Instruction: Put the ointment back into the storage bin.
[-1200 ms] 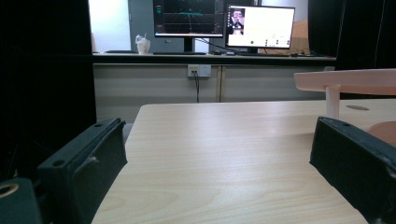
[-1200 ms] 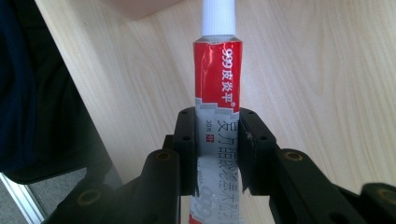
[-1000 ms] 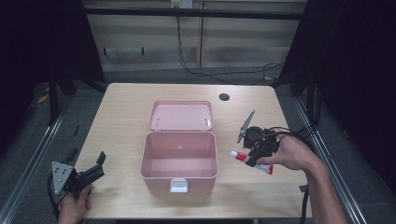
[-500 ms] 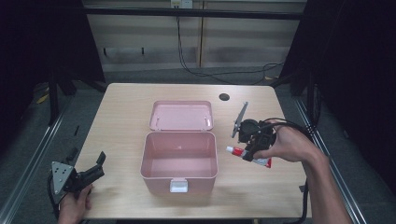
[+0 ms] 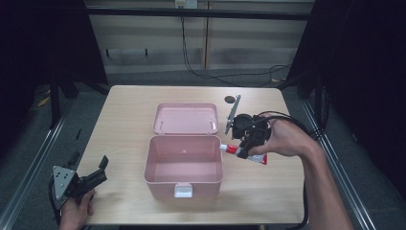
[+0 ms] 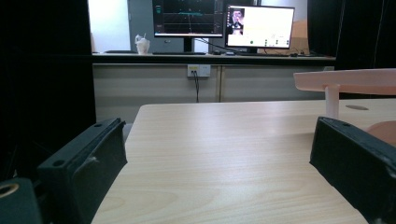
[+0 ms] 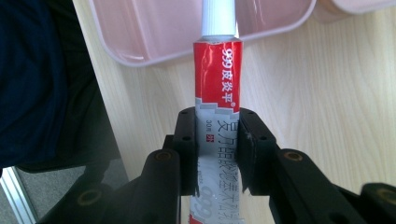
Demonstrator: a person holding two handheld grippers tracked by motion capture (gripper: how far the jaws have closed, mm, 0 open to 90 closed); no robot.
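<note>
A pink box (image 5: 183, 165) stands open at the table's middle, its lid (image 5: 186, 118) laid back behind it. My right gripper (image 5: 243, 144) is shut on a red and white ointment tube (image 5: 242, 153), held in the air just right of the box. In the right gripper view the tube (image 7: 218, 79) points its white cap over the box's rim (image 7: 140, 58), with the jaws clamped on its lower half. My left gripper (image 5: 95, 175) rests near the table's front left corner, open with nothing between its fingers (image 6: 84, 158).
A small dark round hole (image 5: 230, 99) sits in the tabletop behind the lid. The pale wooden table (image 5: 124, 129) has bare room left of the box. A black cable (image 5: 306, 139) trails from the right gripper. Metal rails run along both sides of the table.
My right gripper has carried the tube leftward and slightly away from me, from over the table's right side to the box's right rim. The left gripper has stayed put.
</note>
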